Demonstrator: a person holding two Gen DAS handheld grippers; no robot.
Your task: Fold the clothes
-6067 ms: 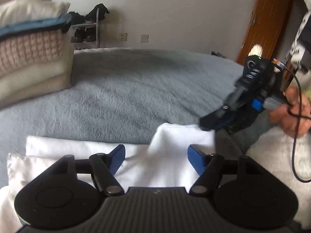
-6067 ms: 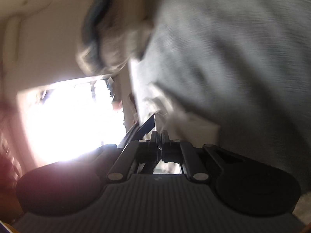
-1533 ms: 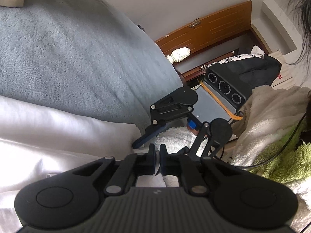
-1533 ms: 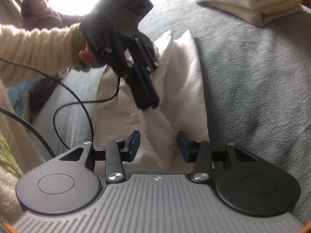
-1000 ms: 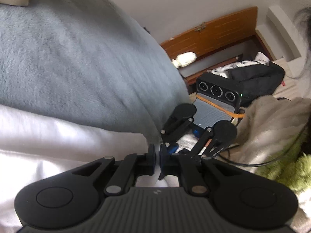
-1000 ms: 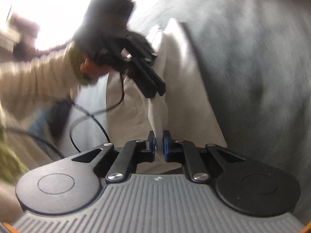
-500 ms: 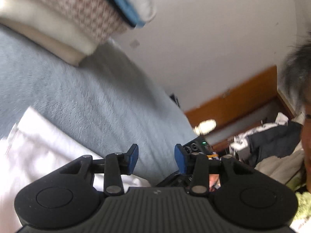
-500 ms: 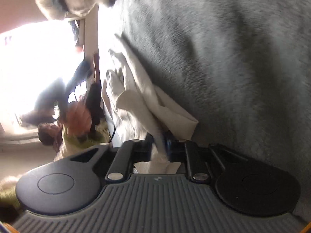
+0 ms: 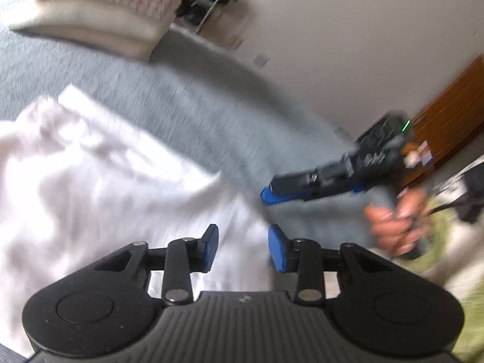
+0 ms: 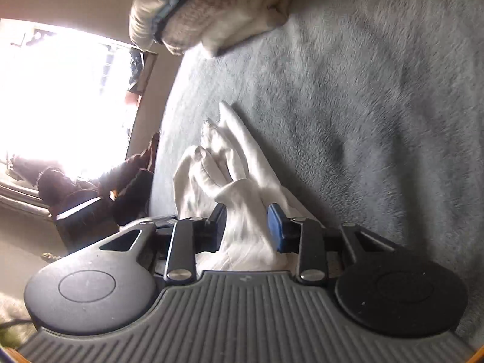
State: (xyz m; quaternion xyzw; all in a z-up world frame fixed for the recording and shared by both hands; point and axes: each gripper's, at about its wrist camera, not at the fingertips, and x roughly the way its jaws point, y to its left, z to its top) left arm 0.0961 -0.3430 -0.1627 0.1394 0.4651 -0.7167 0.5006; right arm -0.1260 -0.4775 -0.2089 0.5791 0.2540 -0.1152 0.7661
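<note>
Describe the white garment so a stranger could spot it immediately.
Find the grey fleecy bed cover. The white garment lies rumpled on it, right before both grippers' fingers. Unlike the folded stack farther off, it is plain white, loose and creased.

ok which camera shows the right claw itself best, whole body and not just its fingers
The left wrist view: the right claw appears side-on, though motion-blurred, with its black body and the hand gripping it. The right wrist view shows only its own blue-padded fingers, open over the white garment.

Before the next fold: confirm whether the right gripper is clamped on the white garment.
No. The right gripper stands open, its blue pads apart with the white garment lying loose between them.
</note>
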